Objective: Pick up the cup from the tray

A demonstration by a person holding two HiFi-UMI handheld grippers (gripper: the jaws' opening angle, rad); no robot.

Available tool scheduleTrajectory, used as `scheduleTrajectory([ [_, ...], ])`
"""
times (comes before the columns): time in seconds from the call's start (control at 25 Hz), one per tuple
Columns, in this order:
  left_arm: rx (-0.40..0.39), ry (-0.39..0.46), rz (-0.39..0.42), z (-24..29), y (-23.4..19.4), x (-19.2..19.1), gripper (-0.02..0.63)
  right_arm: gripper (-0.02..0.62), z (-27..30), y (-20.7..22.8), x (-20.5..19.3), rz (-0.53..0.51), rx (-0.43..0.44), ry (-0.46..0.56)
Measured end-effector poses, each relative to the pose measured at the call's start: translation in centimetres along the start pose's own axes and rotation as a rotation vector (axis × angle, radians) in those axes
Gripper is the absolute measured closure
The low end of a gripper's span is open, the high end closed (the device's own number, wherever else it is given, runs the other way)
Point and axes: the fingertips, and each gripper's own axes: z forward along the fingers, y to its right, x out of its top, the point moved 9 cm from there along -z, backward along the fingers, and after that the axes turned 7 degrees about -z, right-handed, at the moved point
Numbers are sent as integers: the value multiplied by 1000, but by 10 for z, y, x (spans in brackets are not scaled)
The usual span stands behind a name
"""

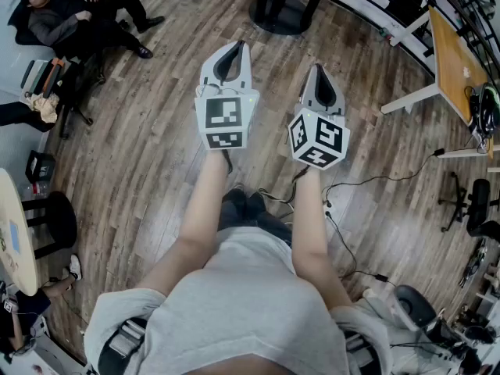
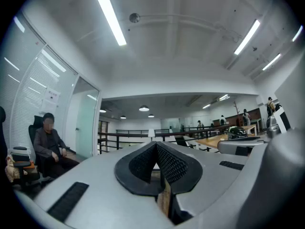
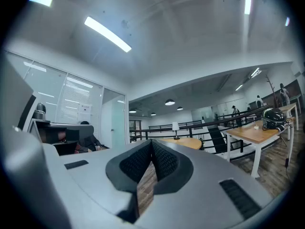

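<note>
No cup or tray shows in any view. In the head view I hold both grippers out in front of me over a wooden floor [image 1: 156, 155], pointing away from my body. My left gripper [image 1: 232, 47] has its jaws together at the tips with nothing between them. My right gripper [image 1: 319, 70] is also shut and empty. In the left gripper view its fingertips [image 2: 156, 144] meet against an open office background. In the right gripper view its fingertips [image 3: 151, 142] meet the same way.
A seated person [image 1: 74, 14] is at the far left beside a chair. A round table base [image 1: 285, 10] stands ahead, a wooden desk [image 1: 453, 49] to the right. Cables [image 1: 375, 186] run across the floor. A stool [image 1: 51, 221] stands left.
</note>
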Motion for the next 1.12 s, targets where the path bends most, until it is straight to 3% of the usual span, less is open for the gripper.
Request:
scheduleTrajectory([
  [0.52, 2, 0, -3, 3, 3, -1, 600, 588, 0, 4, 1, 5, 6, 17],
  [1.12, 17, -1, -11, 27, 41, -12, 600, 588, 8, 46, -8, 18, 35, 31],
])
